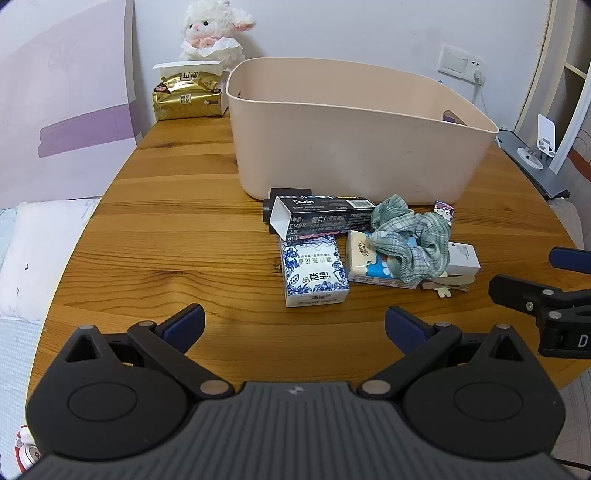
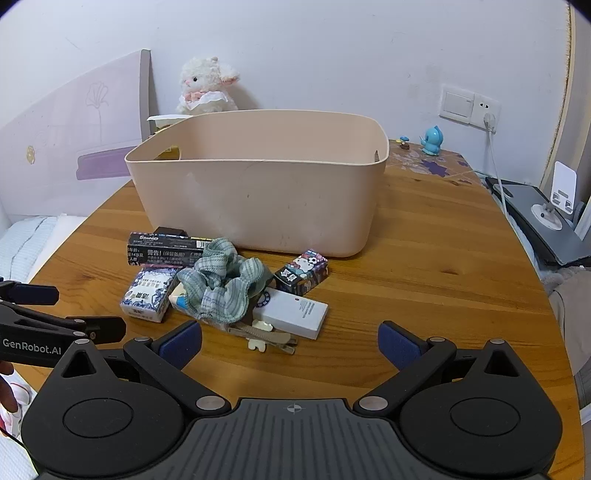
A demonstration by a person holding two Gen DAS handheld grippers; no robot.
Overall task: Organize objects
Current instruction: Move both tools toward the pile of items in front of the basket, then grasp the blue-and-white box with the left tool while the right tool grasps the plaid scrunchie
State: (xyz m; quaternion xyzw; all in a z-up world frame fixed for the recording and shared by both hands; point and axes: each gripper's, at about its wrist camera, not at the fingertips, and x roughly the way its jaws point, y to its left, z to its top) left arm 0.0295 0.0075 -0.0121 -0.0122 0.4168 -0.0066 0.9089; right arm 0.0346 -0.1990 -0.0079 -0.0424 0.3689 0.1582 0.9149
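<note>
A beige plastic bin (image 1: 354,147) (image 2: 258,199) stands on the round wooden table (image 1: 177,236). In front of it lies a pile: a black Sanrio box (image 1: 321,218) (image 2: 162,249), a blue-and-white tissue pack (image 1: 314,273) (image 2: 149,293), a green plaid scrunchie (image 1: 410,240) (image 2: 221,286) on another tissue pack (image 1: 365,258), a white box (image 1: 463,256) (image 2: 295,312), a Hello Kitty box (image 2: 301,273) (image 1: 444,212) and a beige hair clip (image 2: 264,338) (image 1: 445,288). My left gripper (image 1: 293,326) is open just before the pile. My right gripper (image 2: 290,343) is open, near the hair clip.
A gold tissue pack (image 1: 188,96) and a plush lamb (image 1: 212,31) sit at the back left. A blue figurine (image 2: 432,140) stands at the back right. A grey stand (image 2: 546,221) borders the right edge. A bed lies left of the table.
</note>
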